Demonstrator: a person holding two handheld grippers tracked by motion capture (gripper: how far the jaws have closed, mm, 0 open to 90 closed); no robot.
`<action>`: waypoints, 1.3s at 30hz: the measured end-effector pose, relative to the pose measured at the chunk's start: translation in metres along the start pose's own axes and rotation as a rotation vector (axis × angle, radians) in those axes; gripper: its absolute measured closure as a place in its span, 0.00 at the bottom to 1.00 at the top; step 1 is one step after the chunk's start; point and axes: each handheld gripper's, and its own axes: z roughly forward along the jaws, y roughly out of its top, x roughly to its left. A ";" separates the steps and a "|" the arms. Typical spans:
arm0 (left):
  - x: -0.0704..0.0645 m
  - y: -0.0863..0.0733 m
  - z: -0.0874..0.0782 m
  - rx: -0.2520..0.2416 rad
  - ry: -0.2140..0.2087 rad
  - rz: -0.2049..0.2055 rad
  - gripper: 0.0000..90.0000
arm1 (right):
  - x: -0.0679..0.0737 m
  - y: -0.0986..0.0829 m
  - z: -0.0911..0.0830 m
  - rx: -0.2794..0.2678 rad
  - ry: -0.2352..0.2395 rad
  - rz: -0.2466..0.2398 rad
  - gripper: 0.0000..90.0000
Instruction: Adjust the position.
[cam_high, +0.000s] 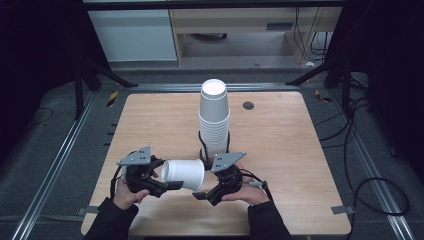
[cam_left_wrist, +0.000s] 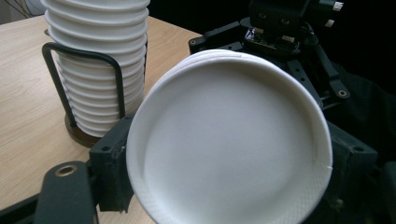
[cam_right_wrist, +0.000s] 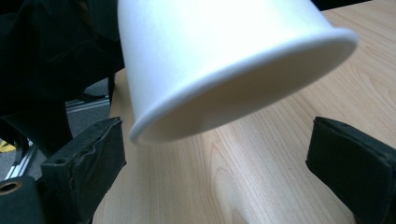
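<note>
The wooden table is smooth and flat. Near its middle stands a tall stack of cups in a black wire holder. Just in front of the stack, the left gripper squeezes one thin white paper cup, lying sideways. Squeezing harder could crush it. The right gripper is open beside the rim.

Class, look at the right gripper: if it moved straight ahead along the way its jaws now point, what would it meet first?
Most likely the paper cup, held sideways by the left gripper. The right gripper has its jaws apart, with the cup's rim just ahead and above. Depth is unclear; it might slip under the cup and over the table.
</note>
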 end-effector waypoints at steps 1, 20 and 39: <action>0.000 0.000 0.000 -0.003 -0.002 0.003 0.23 | 0.000 0.000 0.001 -0.001 0.006 0.000 0.05; -0.004 -0.002 0.007 0.025 -0.064 0.022 0.23 | -0.001 0.005 0.013 -0.020 0.077 -0.016 0.04; -0.004 -0.003 0.009 0.043 -0.081 0.026 0.23 | 0.000 0.005 0.013 -0.011 0.082 -0.043 0.06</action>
